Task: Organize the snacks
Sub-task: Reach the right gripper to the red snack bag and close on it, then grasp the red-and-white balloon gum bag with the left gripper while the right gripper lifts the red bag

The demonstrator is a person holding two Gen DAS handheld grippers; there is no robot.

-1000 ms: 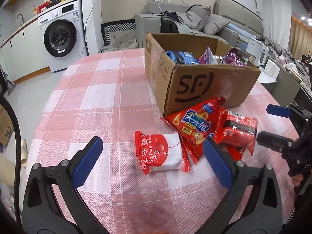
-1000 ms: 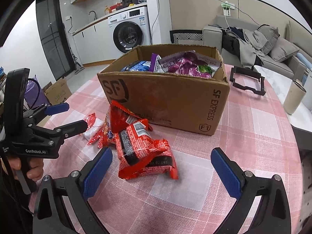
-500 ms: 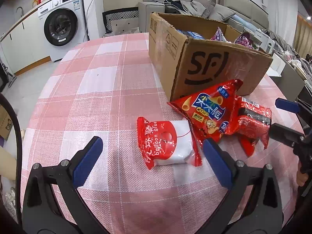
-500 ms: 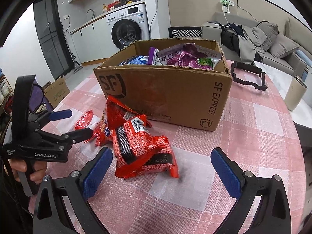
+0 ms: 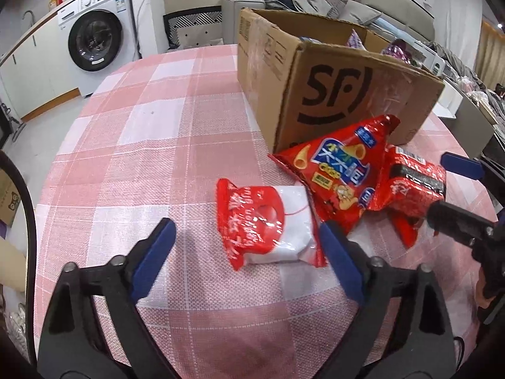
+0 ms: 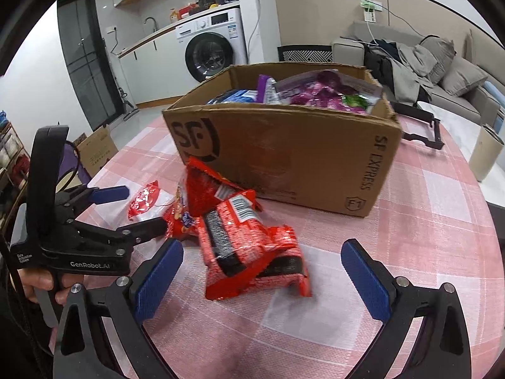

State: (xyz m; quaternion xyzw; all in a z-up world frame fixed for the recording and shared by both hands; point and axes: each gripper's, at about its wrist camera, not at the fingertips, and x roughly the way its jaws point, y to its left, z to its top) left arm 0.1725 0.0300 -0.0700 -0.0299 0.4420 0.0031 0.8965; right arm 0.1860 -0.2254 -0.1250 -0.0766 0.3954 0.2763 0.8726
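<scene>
A red and white snack packet (image 5: 265, 224) lies flat on the pink checked tablecloth (image 5: 142, 158). My left gripper (image 5: 244, 237) straddles it, and its jaws are closing; the pads are not pressing on it. A red cone-snack bag (image 5: 337, 170) leans on the SF cardboard box (image 5: 347, 94), which holds purple and blue packets. Beside the bag lies a red packet with a black band (image 6: 246, 246), just ahead of my right gripper (image 6: 260, 252), which is open with nothing gripped. The right wrist view also shows the left gripper (image 6: 132, 210) around the red and white packet (image 6: 145, 202).
A black frame (image 6: 423, 126) and a beige tumbler (image 6: 484, 154) sit on the table past the box (image 6: 284, 158). The table's round edge falls away on the left. A washing machine (image 5: 94, 41) and a sofa (image 6: 442, 72) stand beyond.
My left gripper has come down and closer to the red and white packet, and its jaws have narrowed around it. The right gripper has barely moved.
</scene>
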